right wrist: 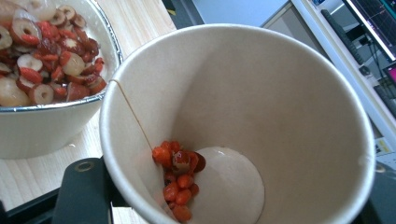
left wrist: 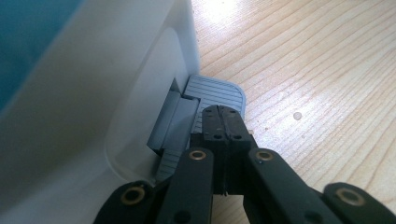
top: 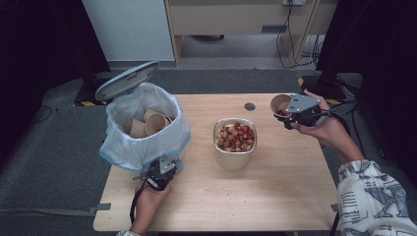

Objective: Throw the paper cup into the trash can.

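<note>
Wooden counter: left tongs, pressed together, rest on the bin's pedal; right tongs clamp a tilted paper cup right of the fruit bowl.

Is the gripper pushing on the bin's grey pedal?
Touching. In the left gripper view, the left gripper has its shut jaws resting on the ribbed grey pedal at the foot of the white bin.

Left gripper clamped tight; right gripper raised, gripping
</note>
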Motion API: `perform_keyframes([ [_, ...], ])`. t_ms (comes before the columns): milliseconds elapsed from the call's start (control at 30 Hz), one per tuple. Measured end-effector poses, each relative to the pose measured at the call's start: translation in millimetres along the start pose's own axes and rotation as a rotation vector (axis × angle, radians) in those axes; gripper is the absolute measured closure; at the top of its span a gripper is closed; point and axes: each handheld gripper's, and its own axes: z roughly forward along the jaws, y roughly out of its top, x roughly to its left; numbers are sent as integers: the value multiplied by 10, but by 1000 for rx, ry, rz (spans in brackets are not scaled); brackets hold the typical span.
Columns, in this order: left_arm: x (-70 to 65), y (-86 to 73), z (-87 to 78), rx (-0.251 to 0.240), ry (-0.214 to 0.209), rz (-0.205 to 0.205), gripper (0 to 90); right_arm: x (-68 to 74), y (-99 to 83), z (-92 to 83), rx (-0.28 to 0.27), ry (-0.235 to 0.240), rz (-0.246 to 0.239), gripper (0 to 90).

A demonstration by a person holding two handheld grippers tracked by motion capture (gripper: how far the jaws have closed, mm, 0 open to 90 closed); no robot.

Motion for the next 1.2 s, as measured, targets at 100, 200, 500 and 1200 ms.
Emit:
perform_keyframes([
  [100,0,0,0,0,0,1,896,-18,-9,-3,-22,24,38,314],
  [200,-1,0,0,0,1,1,897,-28,-10,-6,-48,67,89,313],
  [500,2,1,-1,-1,3,11,897,-56,21,-8,-103,150,185,310],
  [1200,-9,0,0,0,9,17,896,-97,230,47,-126,228,301,308],
])
